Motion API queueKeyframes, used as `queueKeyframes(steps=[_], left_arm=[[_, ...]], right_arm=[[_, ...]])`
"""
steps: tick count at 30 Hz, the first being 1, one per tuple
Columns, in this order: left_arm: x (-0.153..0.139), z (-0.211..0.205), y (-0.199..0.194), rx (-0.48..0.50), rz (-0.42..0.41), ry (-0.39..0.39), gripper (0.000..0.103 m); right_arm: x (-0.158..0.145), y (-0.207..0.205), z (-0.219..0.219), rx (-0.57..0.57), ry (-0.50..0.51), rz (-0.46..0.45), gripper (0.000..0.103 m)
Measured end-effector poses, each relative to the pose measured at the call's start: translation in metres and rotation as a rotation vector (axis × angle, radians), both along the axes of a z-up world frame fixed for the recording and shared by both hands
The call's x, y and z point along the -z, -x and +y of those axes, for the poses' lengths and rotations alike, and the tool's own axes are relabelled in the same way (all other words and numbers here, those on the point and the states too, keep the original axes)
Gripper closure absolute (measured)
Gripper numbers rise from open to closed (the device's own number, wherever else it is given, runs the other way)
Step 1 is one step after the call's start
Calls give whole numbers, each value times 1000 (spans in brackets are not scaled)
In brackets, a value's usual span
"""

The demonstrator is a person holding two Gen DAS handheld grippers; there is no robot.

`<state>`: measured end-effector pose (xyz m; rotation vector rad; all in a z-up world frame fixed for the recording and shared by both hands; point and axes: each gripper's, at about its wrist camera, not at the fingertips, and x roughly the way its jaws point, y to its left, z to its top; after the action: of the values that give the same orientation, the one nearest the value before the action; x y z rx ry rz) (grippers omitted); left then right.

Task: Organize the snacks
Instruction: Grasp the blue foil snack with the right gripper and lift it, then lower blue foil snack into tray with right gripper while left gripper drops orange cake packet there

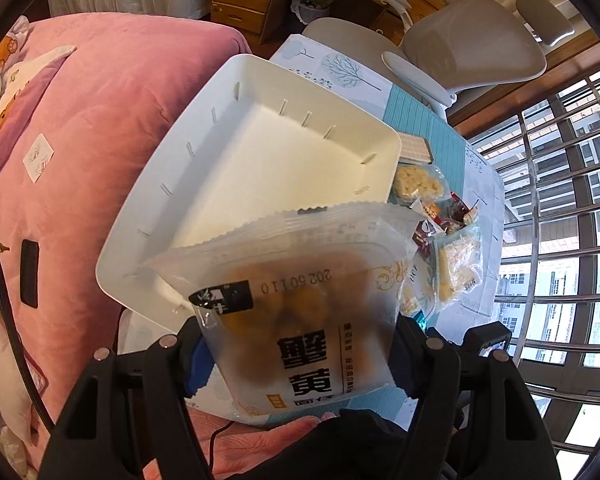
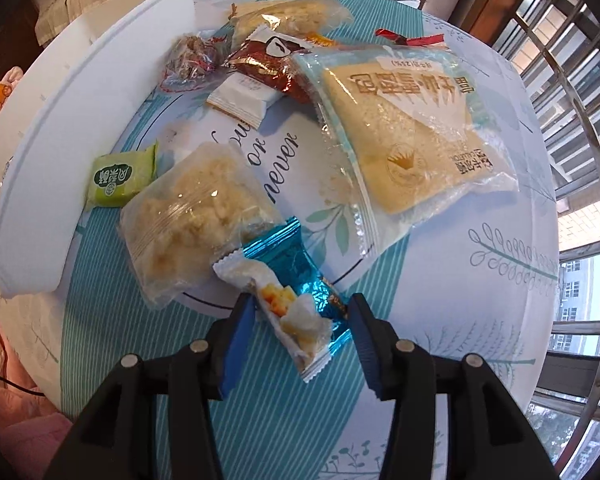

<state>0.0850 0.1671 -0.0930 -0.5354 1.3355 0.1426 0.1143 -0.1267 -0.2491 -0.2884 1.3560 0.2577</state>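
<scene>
Because the snacks must go in the big white plastic tray (image 1: pixel 260 152), the left gripper (image 1: pixel 300 354) squeezes a frosted white snack bag with black letters (image 1: pixel 300 300) right above the tray's near rim, its floor bare ahead. The right gripper (image 2: pixel 302 320) stands unclenched around a shiny blue-and-white candy packet (image 2: pixel 296 288) on the teal striped tablecloth (image 2: pixel 180 360); other snacks crowd just ahead.

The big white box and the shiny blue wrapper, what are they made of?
The white box looks like hard plastic with a smooth, matte finish: its walls are thin and evenly moulded, with little slots. The blue wrapper looks like thin metallic foil or foil-coated plastic film: it gleams, crinkles and has a zigzag sealed edge. Which of the two, the picture cannot settle.
</scene>
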Motion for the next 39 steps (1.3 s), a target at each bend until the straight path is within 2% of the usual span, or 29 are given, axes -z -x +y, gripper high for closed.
queueKeyframes(steps=[1,2,6,14,20,25,33,39], left_arm=[[1,3,-1,2,1,0,34],[1,6,-1,5,2,-1,34],[5,19,-5,25,10,-2,34],[8,43,-14,92,14,-21,34],[15,52,-18,165,29,-30,34],[25,61,-20,208,58,-65,33],[33,75,-23,233,24,-103,33],[40,89,-24,230,-42,-42,33]], right_arm=[[0,0,1,12,0,-3,59],[-1,0,0,19,-1,-4,66],[-3,4,1,40,17,-19,68],[-12,14,2,168,-26,-14,68],[-43,28,13,222,-22,-88,68],[-71,34,29,267,-72,-125,68],[-111,30,75,207,-187,-176,68],[-131,28,114,130,-290,-183,68]])
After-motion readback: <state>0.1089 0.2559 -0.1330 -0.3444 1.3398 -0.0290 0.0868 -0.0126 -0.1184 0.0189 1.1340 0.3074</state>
